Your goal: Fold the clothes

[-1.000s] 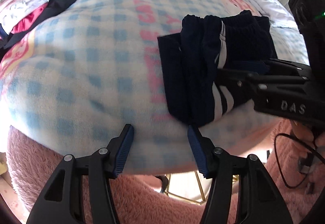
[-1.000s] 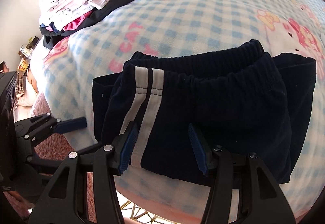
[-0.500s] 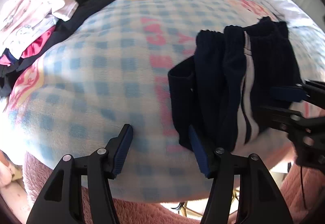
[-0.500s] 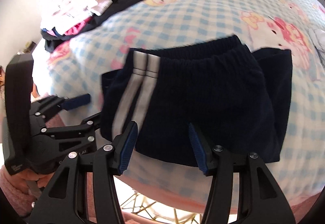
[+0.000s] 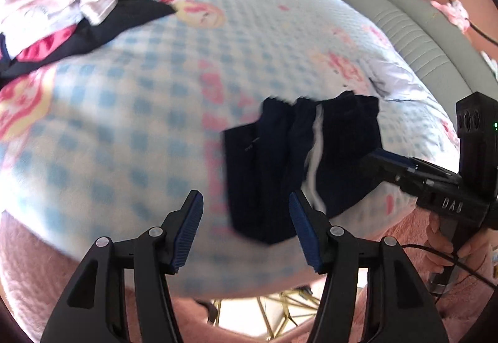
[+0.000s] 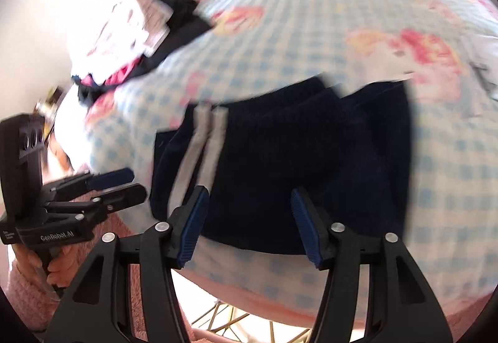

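A folded pair of dark navy shorts (image 5: 298, 162) with two white side stripes lies near the front edge of the checked blue blanket (image 5: 130, 112); the shorts also show in the right wrist view (image 6: 280, 162). My left gripper (image 5: 246, 227) is open and empty, just short of the shorts' near left corner. My right gripper (image 6: 246, 218) is open and empty, at the shorts' near edge. The right gripper shows in the left wrist view (image 5: 392, 165), and the left gripper in the right wrist view (image 6: 121, 184). Both views are blurred.
A pile of unfolded clothes (image 5: 53, 10), white, pink and black, lies at the far left of the bed, and shows in the right wrist view (image 6: 133, 41). A grey padded headboard (image 5: 414, 31) runs along the right. A pink fleece cover (image 5: 31, 262) hangs below the blanket edge.
Both grippers have drawn back from the shorts and risen, so the shorts look smaller and farther. The shorts stay folded in place. Both grippers stay open.
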A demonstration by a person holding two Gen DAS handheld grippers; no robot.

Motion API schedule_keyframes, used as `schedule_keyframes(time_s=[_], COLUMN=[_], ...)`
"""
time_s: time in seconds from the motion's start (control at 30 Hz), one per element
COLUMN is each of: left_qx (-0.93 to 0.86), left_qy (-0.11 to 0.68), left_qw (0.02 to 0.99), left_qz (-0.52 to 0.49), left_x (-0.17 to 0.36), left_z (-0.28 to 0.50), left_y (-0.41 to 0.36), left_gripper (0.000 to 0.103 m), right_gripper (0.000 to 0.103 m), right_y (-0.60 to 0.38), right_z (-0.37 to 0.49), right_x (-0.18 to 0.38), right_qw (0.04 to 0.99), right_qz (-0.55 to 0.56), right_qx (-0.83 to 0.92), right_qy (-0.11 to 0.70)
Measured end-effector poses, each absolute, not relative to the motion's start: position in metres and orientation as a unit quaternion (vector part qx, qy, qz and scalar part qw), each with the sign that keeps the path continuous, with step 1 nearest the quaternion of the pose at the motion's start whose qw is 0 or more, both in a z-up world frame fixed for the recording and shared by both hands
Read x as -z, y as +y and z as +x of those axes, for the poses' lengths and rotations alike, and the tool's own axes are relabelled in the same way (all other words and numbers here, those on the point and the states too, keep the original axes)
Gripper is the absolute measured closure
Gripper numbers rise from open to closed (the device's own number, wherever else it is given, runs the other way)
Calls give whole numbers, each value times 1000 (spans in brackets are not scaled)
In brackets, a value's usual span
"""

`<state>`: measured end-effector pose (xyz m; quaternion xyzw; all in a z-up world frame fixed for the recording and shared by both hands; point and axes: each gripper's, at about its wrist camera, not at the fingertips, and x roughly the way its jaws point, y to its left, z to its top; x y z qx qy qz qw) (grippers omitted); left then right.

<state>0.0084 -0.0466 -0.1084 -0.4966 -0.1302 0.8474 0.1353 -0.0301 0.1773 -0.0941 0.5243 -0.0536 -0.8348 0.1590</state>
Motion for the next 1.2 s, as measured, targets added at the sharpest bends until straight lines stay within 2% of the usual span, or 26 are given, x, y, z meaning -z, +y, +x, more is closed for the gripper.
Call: schedule_keyframes(time_s=[0.1,0.23,0.3,0.4,0.5,0.57,0.63,0.8,0.83,0.87,0.9,0.97,1.07,1.2], left_qx=[-847,-846,-843,-842,-822,-796,-787,-789,-796,-805,-812,-788,-777,-782], left_qy=[-135,-138,-166,-217,-292,-333,-353,-365,-362,-363,-365,-386,-391,-387], left_qw=[138,100,104,110,140,173,174,209,203,185,170,180,196,221], left_qz=[-496,-505,-501,-481,-469,-474,-475,-448,-441,-431,-423,-445,-452,-435], left_x=[118,135,138,138,144,156,162,162,163,162,163,177,185,185], left_z=[-4,-24,-19,-13,-7,-9,-6,-8,-13,-14,-16,-25,-34,-43], left_y=[-25,-7,-15,-33,-48,-53,-57,-51,-48,-53,-58,-63,-57,-40], left_gripper=[42,41,41,41,39,37,37,37,38,38,38,37,32,23], right_gripper=[41,41,41,38,36,25,25,24,25,32,35,36,37,30], right_y=[197,211,219,248,249,245,242,234,232,230,227,224,225,231], right_z=[-32,-32,-29,-22,-21,-27,-32,-56,-58,-58,-58,-56,-61,-70], right_x=[87,98,105,107,99,98,98,116,115,114,111,108,119,131], right_qw=[134,88,64,70,92,105,117,124,136,152,174,188,162,162], right_qz=[517,531,536,541,519,518,518,547,547,546,545,540,551,561], right_qx=[843,842,841,835,847,846,845,826,825,822,817,818,818,806], right_qy=[-68,-31,-28,-74,-69,-67,-66,-47,-52,-59,-66,-60,-44,-94])
